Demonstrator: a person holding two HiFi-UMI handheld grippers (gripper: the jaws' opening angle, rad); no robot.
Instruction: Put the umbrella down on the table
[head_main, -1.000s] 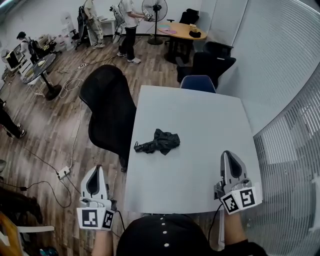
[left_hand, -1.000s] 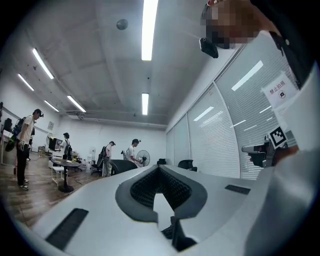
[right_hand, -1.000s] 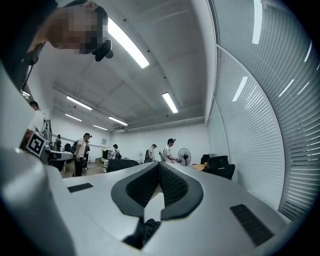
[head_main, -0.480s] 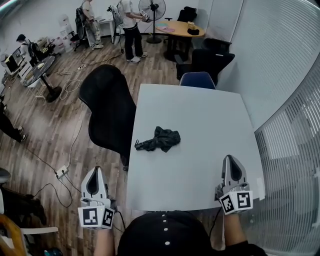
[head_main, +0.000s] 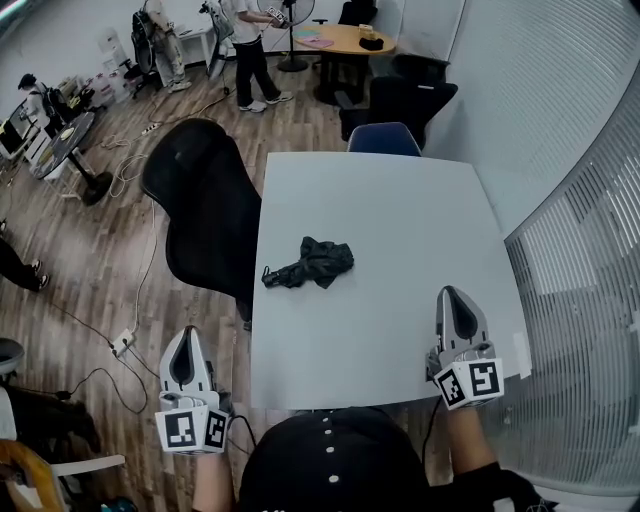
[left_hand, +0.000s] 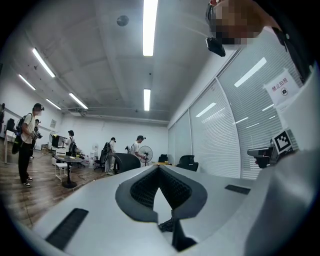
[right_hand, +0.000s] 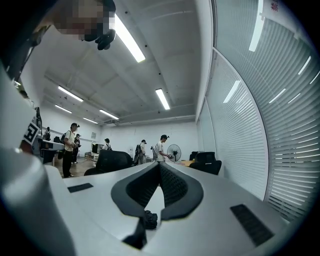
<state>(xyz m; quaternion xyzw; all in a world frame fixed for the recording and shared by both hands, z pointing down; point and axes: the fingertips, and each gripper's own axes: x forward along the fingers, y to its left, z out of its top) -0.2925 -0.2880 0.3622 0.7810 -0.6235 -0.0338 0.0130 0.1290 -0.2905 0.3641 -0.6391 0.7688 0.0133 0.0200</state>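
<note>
The black folded umbrella (head_main: 308, 263) lies crumpled on the white table (head_main: 400, 220), left of its middle, with its handle pointing to the left edge. Neither gripper touches it. My right gripper (head_main: 452, 294) hovers over the table's near right corner, shut and empty. In the right gripper view the umbrella (right_hand: 149, 219) shows as a small dark lump in the gap below the closed jaws of the right gripper (right_hand: 160, 164). My left gripper (head_main: 186, 336) hangs beyond the table's left edge above the wooden floor. Its jaws also meet at the tips of the left gripper (left_hand: 159, 166), holding nothing.
A black office chair (head_main: 205, 210) stands against the table's left side, and a blue chair (head_main: 383, 140) at its far end. Window blinds (head_main: 570, 150) run close along the right. Cables and a power strip (head_main: 125, 343) lie on the floor. People stand far back.
The right gripper has sunk slightly toward the table's near right corner. The umbrella lies where it was, and the left gripper has kept its place.
</note>
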